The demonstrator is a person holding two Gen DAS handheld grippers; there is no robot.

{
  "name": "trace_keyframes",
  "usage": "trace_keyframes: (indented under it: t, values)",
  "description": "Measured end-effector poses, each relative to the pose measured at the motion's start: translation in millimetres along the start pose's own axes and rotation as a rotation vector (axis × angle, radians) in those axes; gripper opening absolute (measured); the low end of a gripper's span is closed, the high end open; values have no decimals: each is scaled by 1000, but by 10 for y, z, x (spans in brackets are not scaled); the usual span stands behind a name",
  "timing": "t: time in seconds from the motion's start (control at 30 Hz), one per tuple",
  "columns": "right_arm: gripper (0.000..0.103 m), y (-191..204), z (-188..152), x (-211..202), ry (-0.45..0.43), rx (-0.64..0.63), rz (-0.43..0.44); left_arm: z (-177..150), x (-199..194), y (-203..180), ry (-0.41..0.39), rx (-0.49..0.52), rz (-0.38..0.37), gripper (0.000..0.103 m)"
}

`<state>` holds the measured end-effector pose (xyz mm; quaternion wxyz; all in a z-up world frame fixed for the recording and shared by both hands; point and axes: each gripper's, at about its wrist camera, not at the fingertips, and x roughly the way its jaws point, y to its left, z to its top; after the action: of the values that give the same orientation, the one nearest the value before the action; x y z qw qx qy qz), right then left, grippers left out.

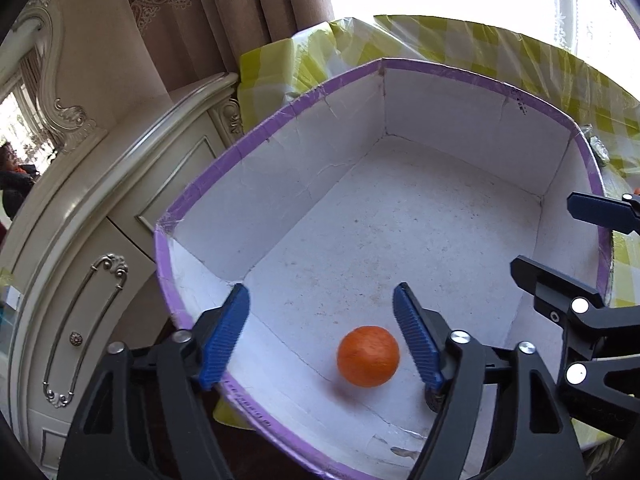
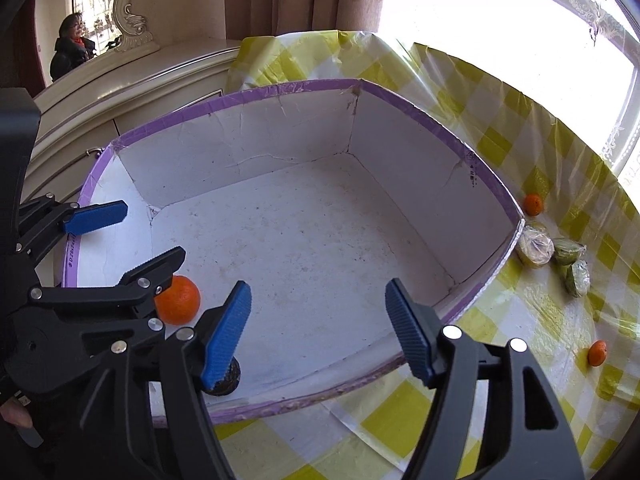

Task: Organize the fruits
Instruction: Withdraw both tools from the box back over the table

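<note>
A white cardboard box point(image 1: 460, 108) with a purple-taped rim stands on the checked tablecloth. A small orange point(image 1: 368, 356) lies loose on its floor near the front wall. My left gripper point(image 1: 320, 336) is open above it, with the blue pads apart and clear of the fruit. In the right wrist view the same orange point(image 2: 178, 300) sits just under the left gripper point(image 2: 154, 232). My right gripper point(image 2: 320, 330) is open over the box point(image 2: 240, 148), nothing between its pads. A dark round fruit point(image 2: 226, 382) lies on the box floor, half hidden behind its left finger. The right gripper point(image 1: 544, 234) also shows at the right edge of the left wrist view.
On the yellow-and-white tablecloth point(image 2: 400, 412) right of the box lie two more oranges point(image 2: 533, 204) point(image 2: 597, 353) and three plastic-wrapped greenish fruits point(image 2: 534, 246). A cream carved cabinet point(image 1: 100, 240) stands close to the box's left side. A person point(image 2: 72, 52) is in the far background.
</note>
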<state>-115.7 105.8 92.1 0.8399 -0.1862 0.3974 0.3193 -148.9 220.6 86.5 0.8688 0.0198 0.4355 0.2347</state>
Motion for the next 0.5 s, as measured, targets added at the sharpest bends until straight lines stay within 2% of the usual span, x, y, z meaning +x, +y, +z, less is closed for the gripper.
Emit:
trace_keyframes:
  t: [0.1,0.23,0.3,0.33,0.4,0.5]
  values:
    - [82,-15,-20,-77,-30,-3,41,27,-36,50,-16,-14,14,87]
    - [84,-106,-83,-248,-105,1,55,101,-172,-6,-57,-16,39,87]
    - [84,-272,-160,-386,-178,38,74,158,-297,-86,-106,-12,58,87]
    - [84,-392,-221,-475,-230,61,78,188,-424,-134,-155,-19,61,87]
    - [84,-717,-379,-622,-317,140,70,260,-750,-257,-292,-26,21,87]
    - [88,-1399,-702,-719,-391,363,68,327,-1198,-595,-485,13,-96,87]
